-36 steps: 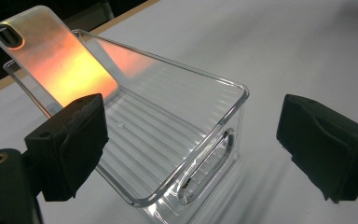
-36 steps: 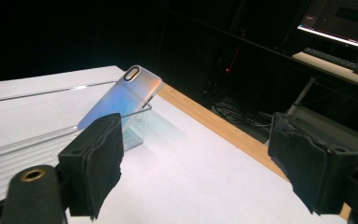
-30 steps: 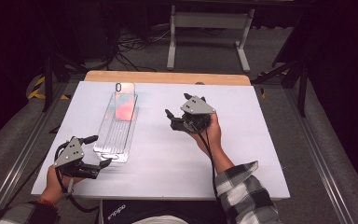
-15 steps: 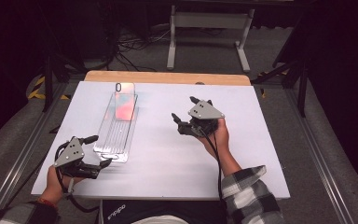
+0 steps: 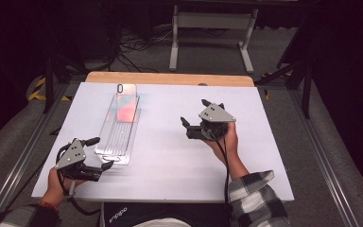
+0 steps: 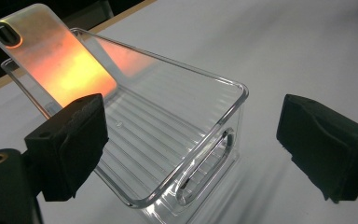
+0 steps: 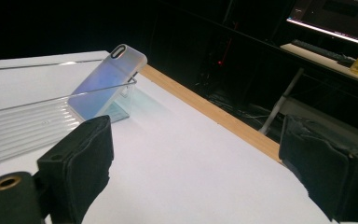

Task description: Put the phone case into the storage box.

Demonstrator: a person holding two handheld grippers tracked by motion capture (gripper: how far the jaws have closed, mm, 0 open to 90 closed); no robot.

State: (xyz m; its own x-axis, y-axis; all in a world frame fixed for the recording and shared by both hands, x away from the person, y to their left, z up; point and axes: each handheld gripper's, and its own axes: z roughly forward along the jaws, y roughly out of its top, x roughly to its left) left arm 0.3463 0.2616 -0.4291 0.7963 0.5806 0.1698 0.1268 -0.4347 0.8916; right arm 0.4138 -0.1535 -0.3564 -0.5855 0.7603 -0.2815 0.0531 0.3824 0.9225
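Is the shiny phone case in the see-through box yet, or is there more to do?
Looks mostly done: the phone case leans in the far end of the clear tray, its top poking over the rim. In hand: nothing. The right gripper, whose jaws have just been opening, is empty over bare table, and the left gripper sits open at the tray's near end. Left, probably: laying the case flat or moving the tray.

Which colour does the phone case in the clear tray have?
Iridescent: the phone case glows orange-pink, best in the left gripper view.
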